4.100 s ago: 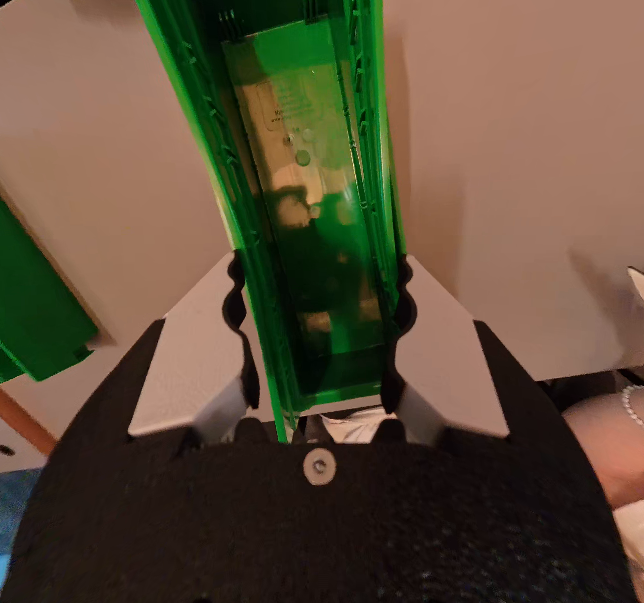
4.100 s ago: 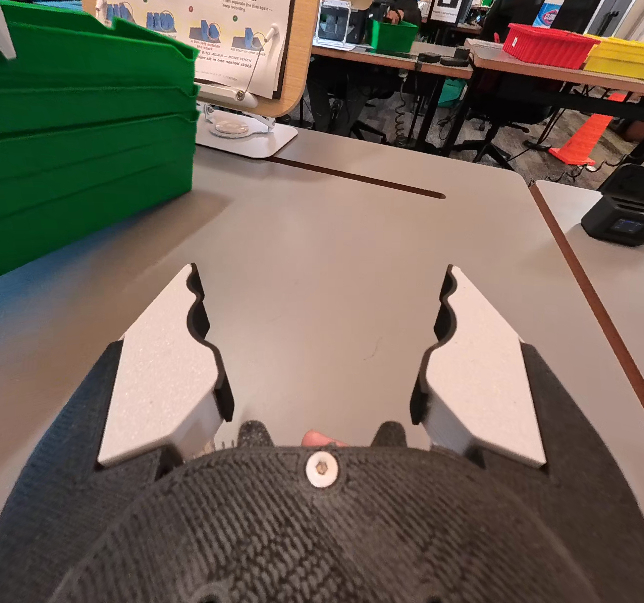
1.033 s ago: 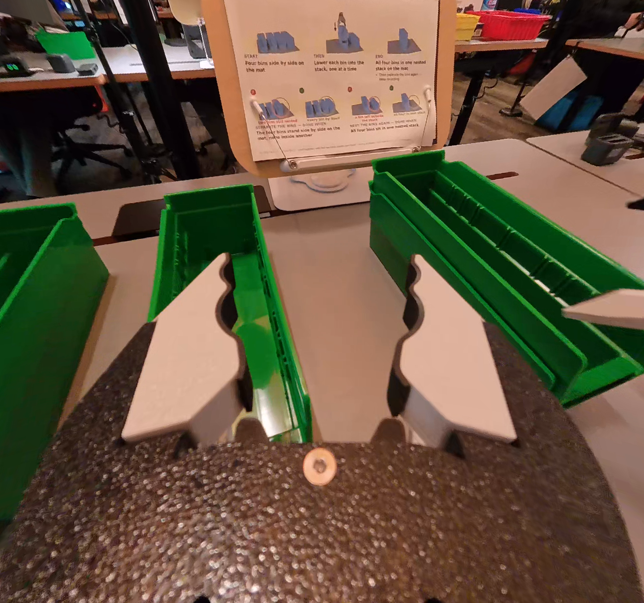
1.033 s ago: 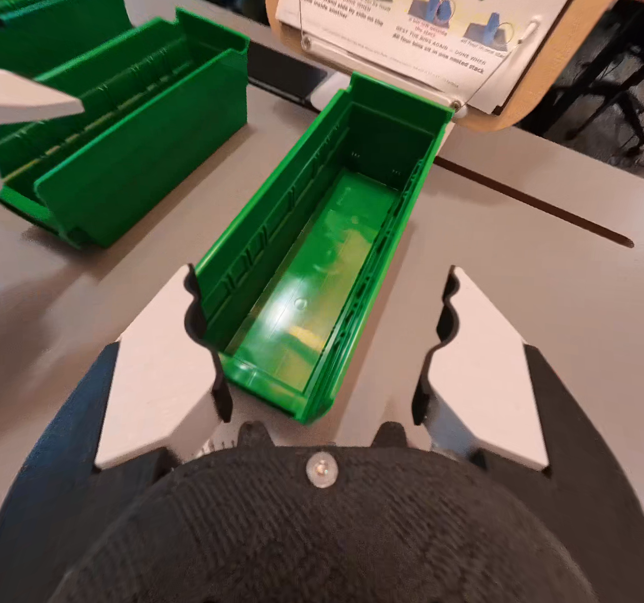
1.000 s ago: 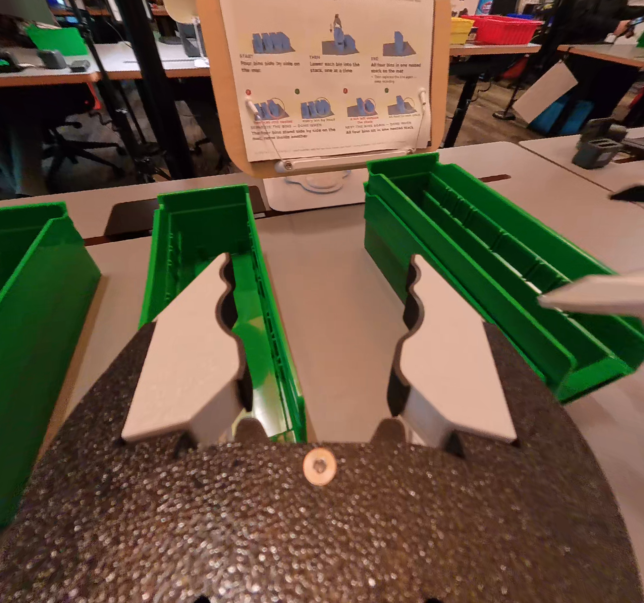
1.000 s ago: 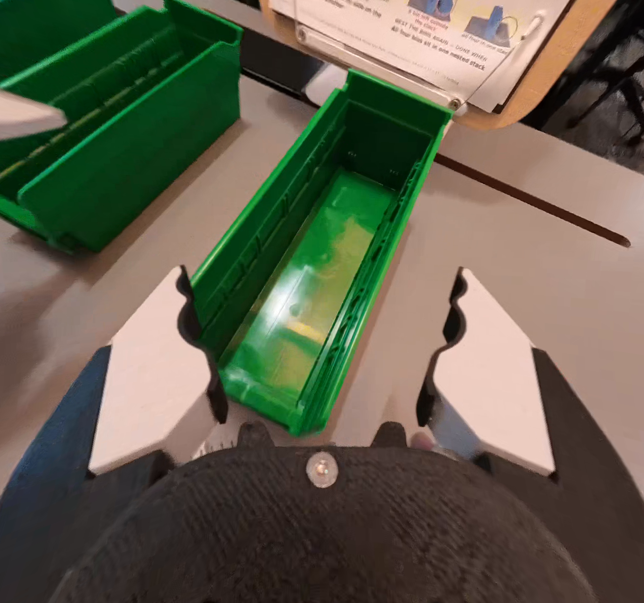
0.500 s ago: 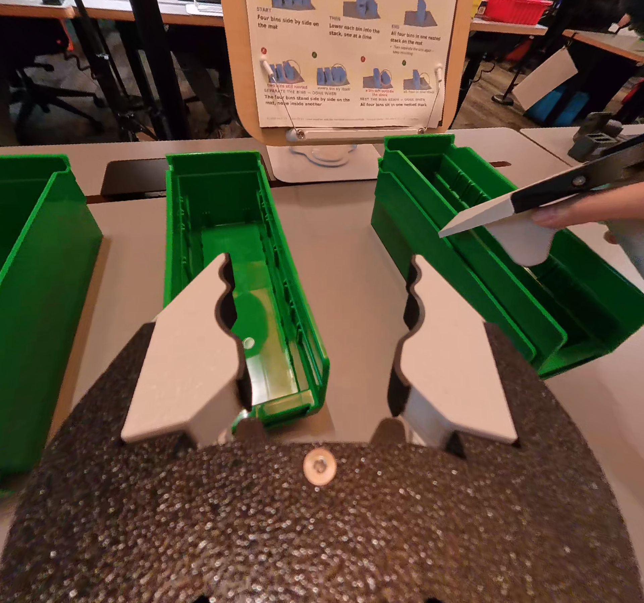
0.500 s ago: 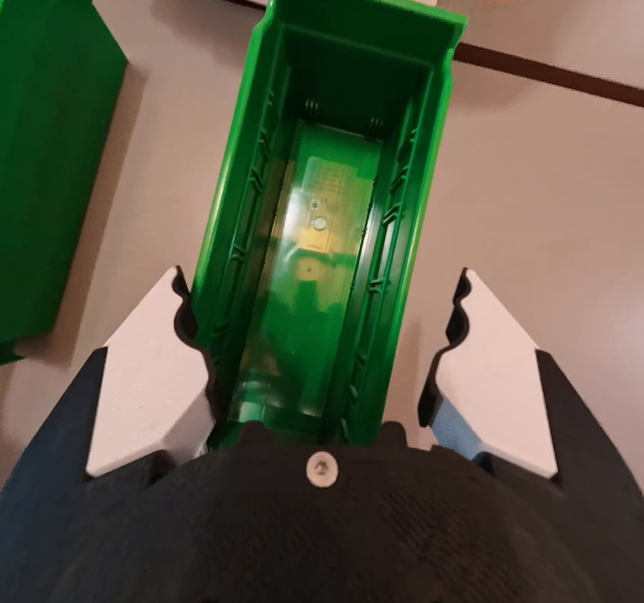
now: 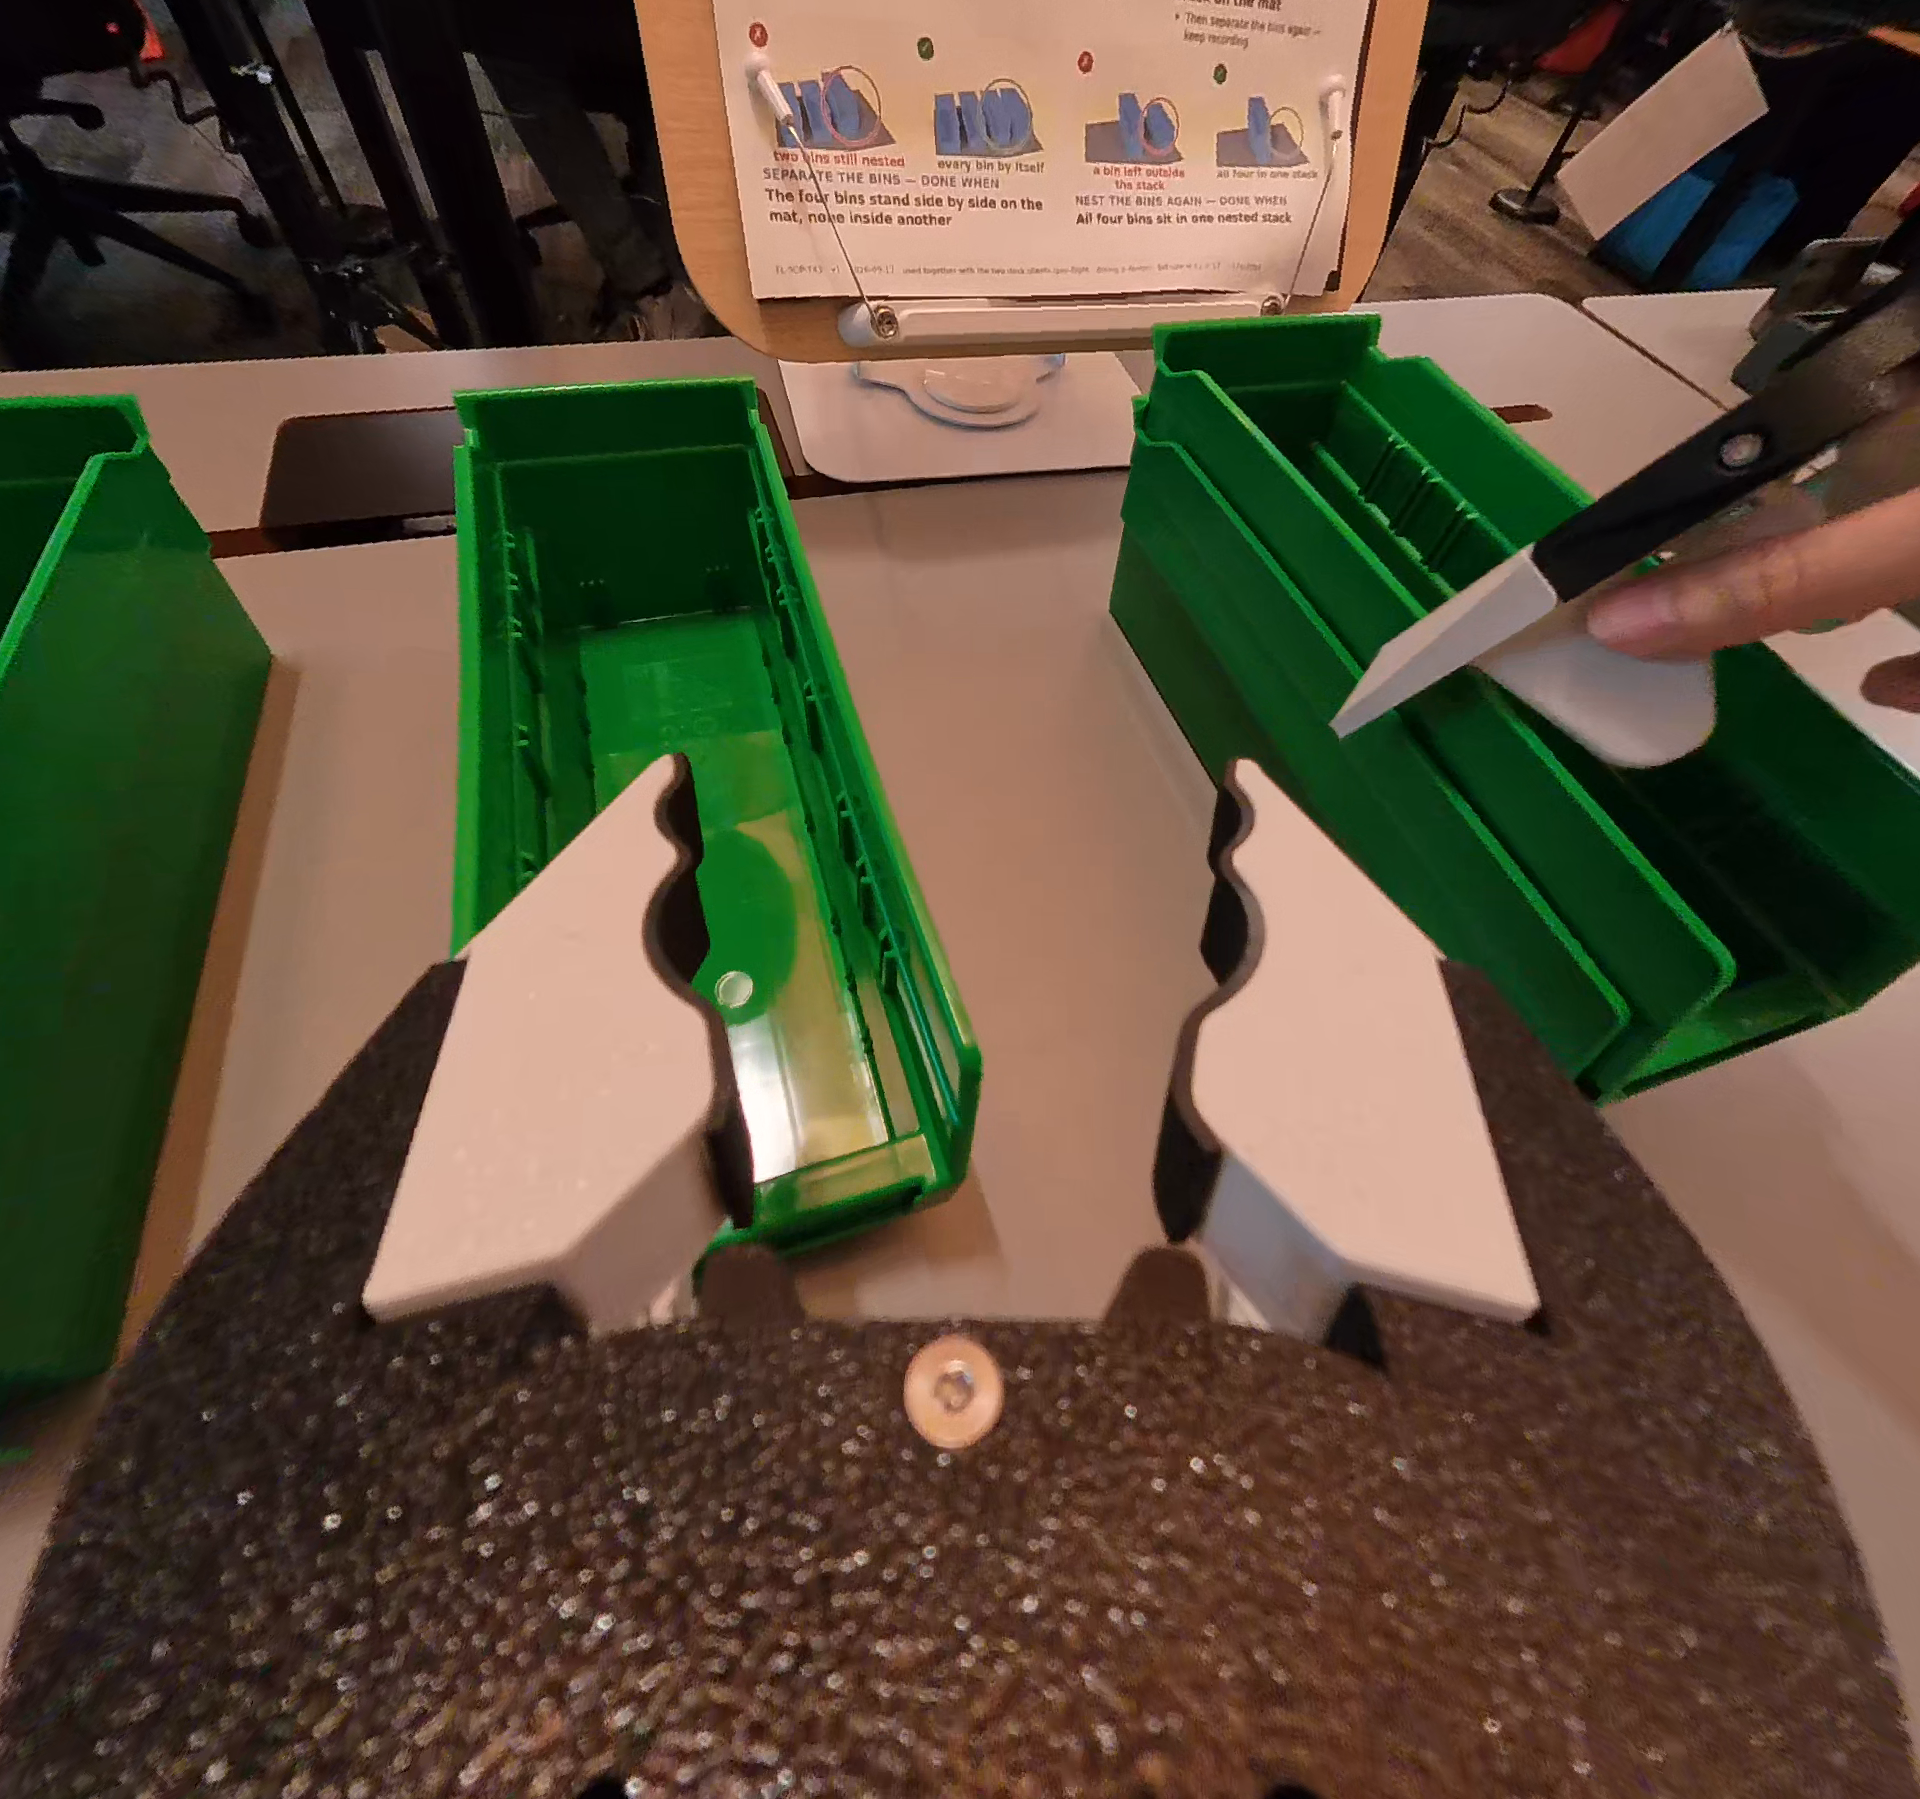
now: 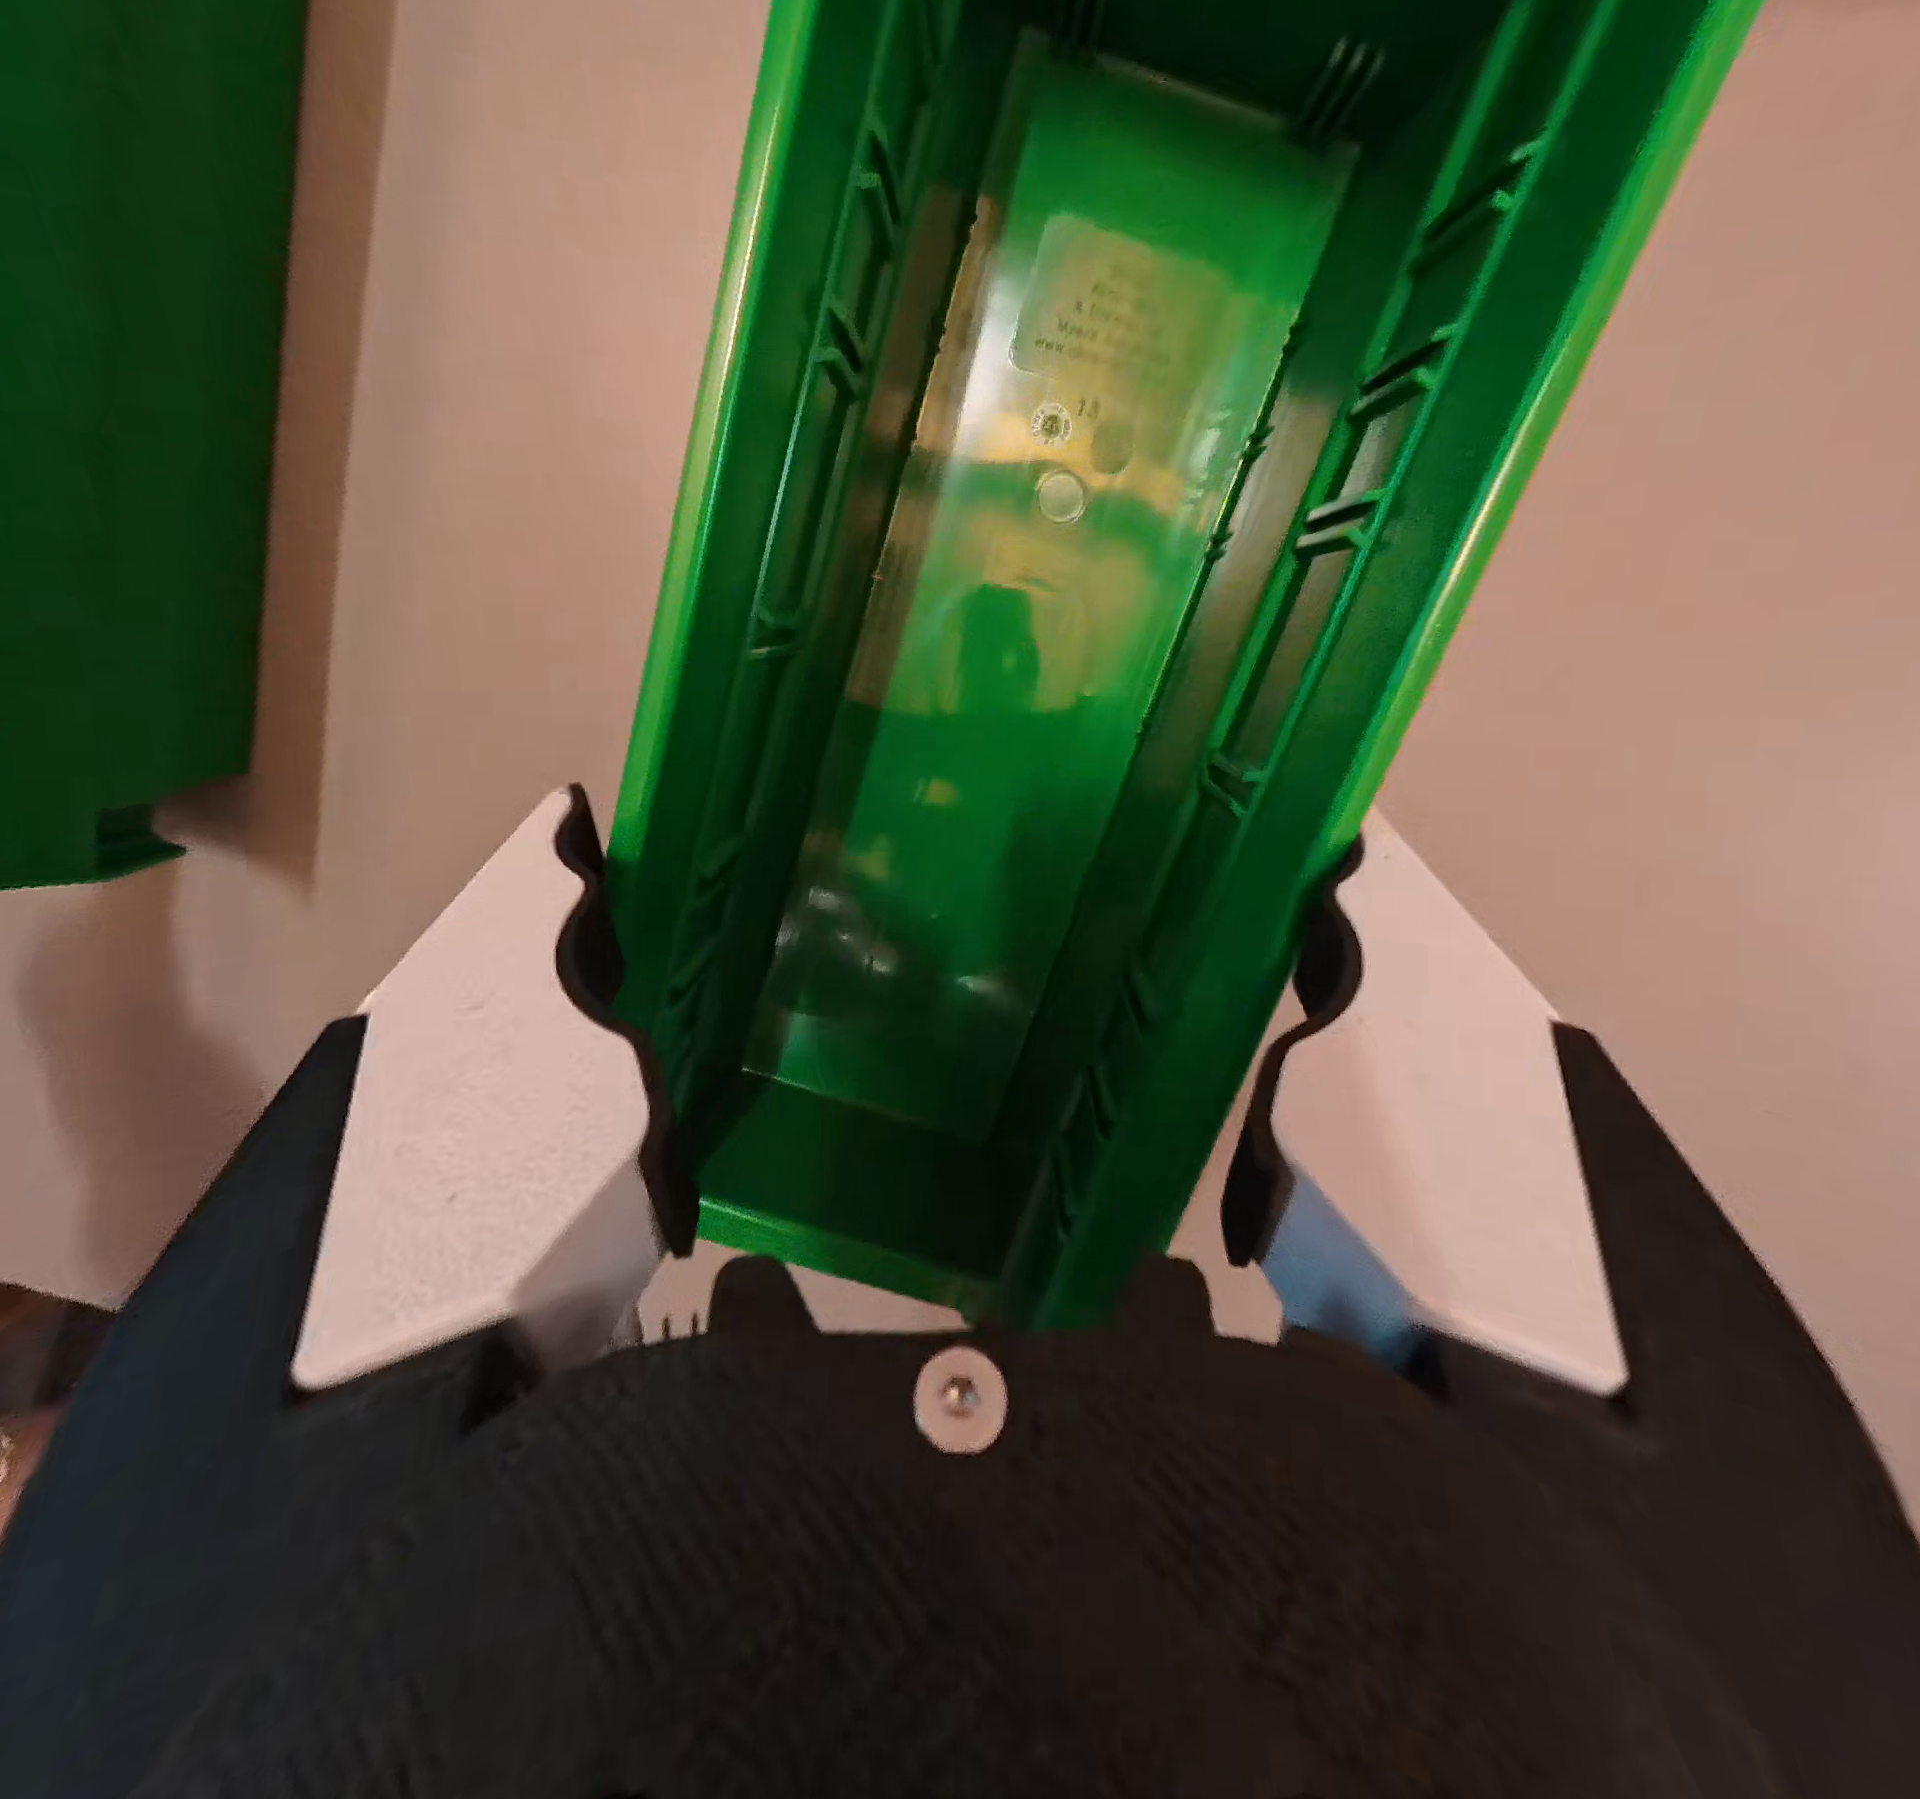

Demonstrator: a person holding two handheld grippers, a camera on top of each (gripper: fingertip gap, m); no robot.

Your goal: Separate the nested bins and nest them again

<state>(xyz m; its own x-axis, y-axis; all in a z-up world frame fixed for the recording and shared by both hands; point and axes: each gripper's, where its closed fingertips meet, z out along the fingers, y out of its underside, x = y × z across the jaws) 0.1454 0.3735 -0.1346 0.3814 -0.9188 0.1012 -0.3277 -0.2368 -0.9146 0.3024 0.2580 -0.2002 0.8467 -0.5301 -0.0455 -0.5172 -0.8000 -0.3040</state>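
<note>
Several green bins stand on the grey table [image 9: 1049, 731]. In the left wrist view a single bin [image 9: 644, 669] stands in the middle and another [image 9: 114, 793] at the far left. A nested stack of two bins [image 9: 1382, 741] is on the right. My left gripper [image 9: 956, 767] is open and empty, held above the table to the right of the middle bin's front end. My right gripper [image 10: 961, 814] looks down into the stack [image 10: 1049, 502]. It is open, with its jaws on either side of the stack's near end. One of its fingers [image 9: 1455, 648] shows over the stack.
An instruction board [image 9: 1039, 87] on a stand is behind the bins at the table's back edge. A person's hand [image 9: 1745, 586] holds the right gripper. The side wall of the middle bin [image 10: 125, 347] lies left of the stack. Chairs and other tables are behind.
My right gripper has dropped over the nested stack and tipped down until its jaws straddle the near end. My left gripper has let go of the middle bin and pulled back and up.
</note>
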